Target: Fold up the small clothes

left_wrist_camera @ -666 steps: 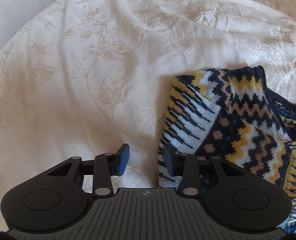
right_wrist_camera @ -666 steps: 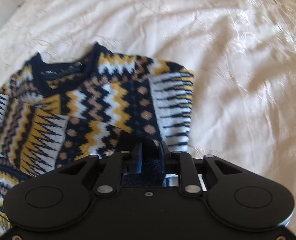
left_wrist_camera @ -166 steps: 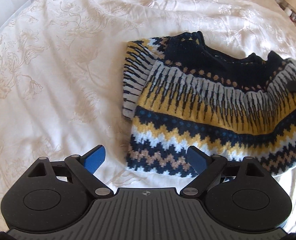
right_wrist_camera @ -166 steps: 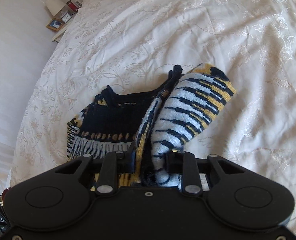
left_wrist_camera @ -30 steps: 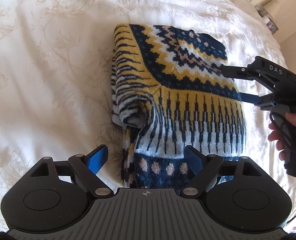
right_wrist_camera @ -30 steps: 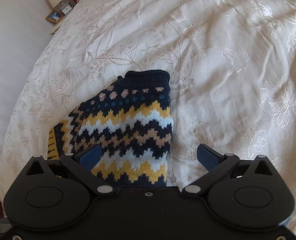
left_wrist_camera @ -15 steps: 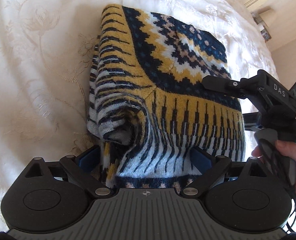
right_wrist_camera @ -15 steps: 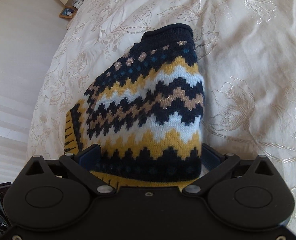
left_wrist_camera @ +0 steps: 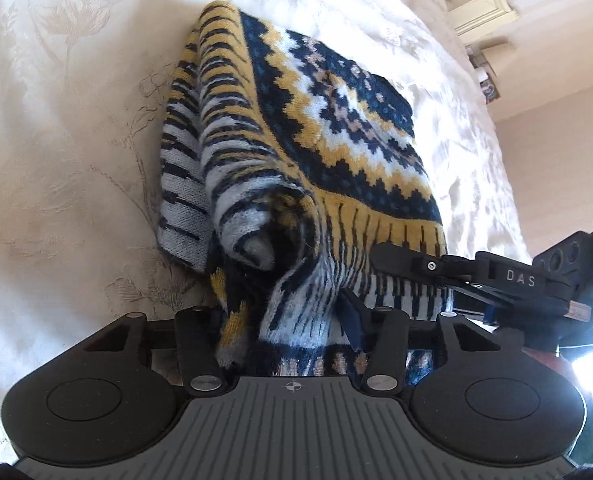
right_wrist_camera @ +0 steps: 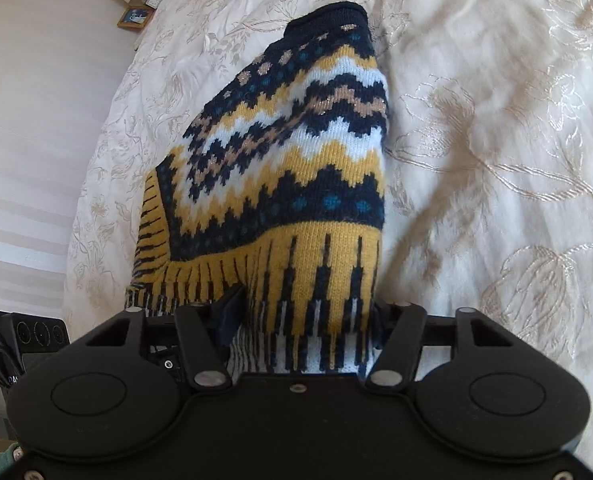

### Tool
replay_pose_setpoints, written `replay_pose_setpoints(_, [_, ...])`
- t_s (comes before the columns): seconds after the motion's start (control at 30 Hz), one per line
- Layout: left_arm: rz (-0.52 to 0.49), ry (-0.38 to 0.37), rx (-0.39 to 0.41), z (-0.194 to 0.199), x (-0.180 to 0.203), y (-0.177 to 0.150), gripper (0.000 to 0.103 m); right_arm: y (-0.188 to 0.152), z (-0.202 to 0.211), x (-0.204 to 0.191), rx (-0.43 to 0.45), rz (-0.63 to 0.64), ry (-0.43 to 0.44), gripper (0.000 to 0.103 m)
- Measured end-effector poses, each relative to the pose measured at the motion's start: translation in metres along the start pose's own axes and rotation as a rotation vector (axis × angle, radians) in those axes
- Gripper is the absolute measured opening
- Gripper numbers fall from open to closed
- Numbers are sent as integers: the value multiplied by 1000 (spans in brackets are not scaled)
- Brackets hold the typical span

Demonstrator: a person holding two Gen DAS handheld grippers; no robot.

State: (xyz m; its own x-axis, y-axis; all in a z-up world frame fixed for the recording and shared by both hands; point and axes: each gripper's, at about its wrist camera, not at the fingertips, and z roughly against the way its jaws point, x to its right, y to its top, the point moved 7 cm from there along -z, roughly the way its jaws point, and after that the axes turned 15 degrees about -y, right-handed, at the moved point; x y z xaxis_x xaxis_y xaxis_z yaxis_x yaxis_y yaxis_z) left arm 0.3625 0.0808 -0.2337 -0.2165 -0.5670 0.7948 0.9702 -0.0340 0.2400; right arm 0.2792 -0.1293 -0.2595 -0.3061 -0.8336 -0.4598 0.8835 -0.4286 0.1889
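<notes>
The folded sweater [left_wrist_camera: 316, 152] is lain on the bedspread [left_wrist_camera: 64, 140] – its near edge bunched between the fingers of the left gripper [left_wrist_camera: 292, 320] and right gripper [right_wrist_camera: 308, 320], whose jaws have just been closing and are clamped on it.

Both wrist views close, angled down, sharing the sweater [left_wrist_camera: 336, 152]

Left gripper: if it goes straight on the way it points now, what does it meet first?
The sweater: its bunched near edge already sits between the left gripper jaws, which have just been closing. Beyond lies the bedspread.
</notes>
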Motion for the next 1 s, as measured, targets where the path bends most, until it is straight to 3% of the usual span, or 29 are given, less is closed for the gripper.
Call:
replay_pose_setpoints(0.3, [-19,-18,10,2,49,-30,47,-25,55,2,38,40,-25,52])
replay_pose_setpoints(0.57, [-53,18,-60,-15,82,-82,47,-97,103,61,-10,49,-63,52])
replay_pose_setpoints(0.7, [-32,102,-62,-31,80,-94,47,-121,109,84,-21,76,-99,55])
replay_pose_setpoints(0.8, [-48,221,-29,-34,74,-95,51,-131,108,93,-21,122,-159,58])
replay_pose_setpoints(1.0, [-69,346,20,-21,72,-87,56,-150,122,108,20,173,-197,74])
